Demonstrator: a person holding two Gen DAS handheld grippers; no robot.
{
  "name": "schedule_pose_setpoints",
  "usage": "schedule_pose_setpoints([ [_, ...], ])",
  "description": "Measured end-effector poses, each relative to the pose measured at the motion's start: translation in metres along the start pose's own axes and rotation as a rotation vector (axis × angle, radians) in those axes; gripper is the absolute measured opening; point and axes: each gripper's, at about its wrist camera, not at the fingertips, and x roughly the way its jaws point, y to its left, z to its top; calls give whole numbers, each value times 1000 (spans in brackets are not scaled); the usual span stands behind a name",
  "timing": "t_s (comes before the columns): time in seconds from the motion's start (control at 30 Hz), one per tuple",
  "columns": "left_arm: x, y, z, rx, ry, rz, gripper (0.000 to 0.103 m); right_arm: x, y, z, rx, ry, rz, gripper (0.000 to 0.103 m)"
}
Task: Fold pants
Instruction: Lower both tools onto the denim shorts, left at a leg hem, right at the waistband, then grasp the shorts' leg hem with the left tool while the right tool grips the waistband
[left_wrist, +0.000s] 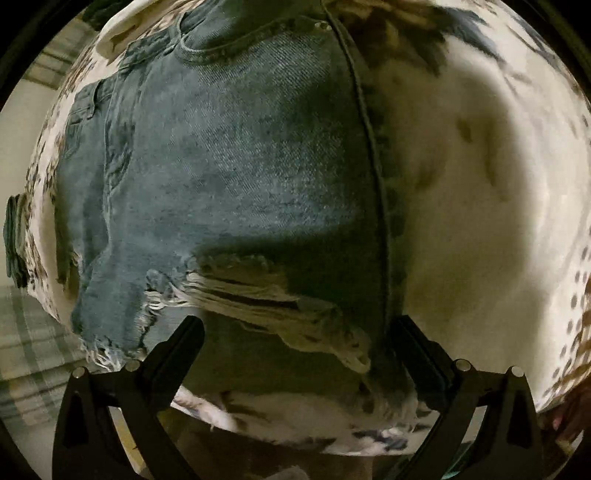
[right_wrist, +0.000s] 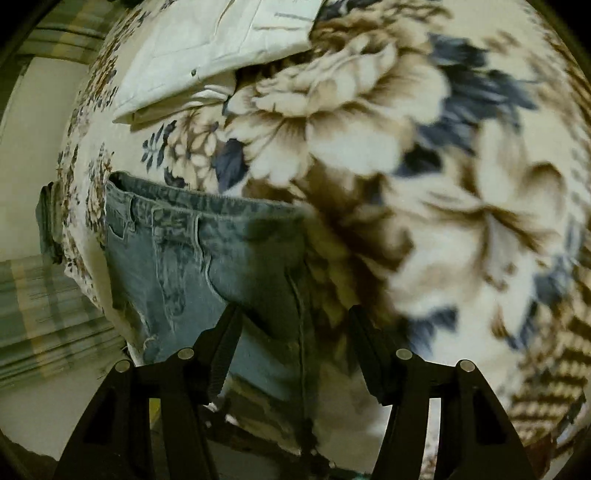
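Denim filled most of my left wrist view: the pants (left_wrist: 240, 177) lay flat on a floral blanket (left_wrist: 480, 206), waistband at the far end and a frayed, ripped patch (left_wrist: 243, 291) at the near end, just ahead of my left tool (left_wrist: 295, 332). That tool stood open, its two black fingers spread wide with nothing between them, one tip over the torn denim and the other beside the long side seam at the pants' right edge. In the right wrist view the same pants (right_wrist: 192, 258) sat to the left and near, belt loops and pocket stitching showing, with the big brown and blue flowers of the blanket (right_wrist: 369, 129) spreading away to the right. My right tool (right_wrist: 293, 314) was open as well, gripping nothing; its left finger hung over the denim and its right finger over the blanket, the pants' seam running between them. A folded pale cloth (right_wrist: 207, 48) lay at the far end of the blanket, well apart from the pants. Whether either tool touched the fabric, I could not tell.
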Motion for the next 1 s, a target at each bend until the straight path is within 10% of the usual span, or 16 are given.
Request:
schedule_pose_setpoints([
  [0.43, -15, -19, -9, 30, -65, -18, 100, 38, 7, 24, 7, 42, 24, 62],
  [0.7, -37, -27, -5, 101, -136, -90, 24, 39, 14, 20, -18, 62, -12, 62],
  [1.0, -38, 17, 7, 18, -88, -159, 16, 47, 22, 22, -28, 110, -64, 62],
])
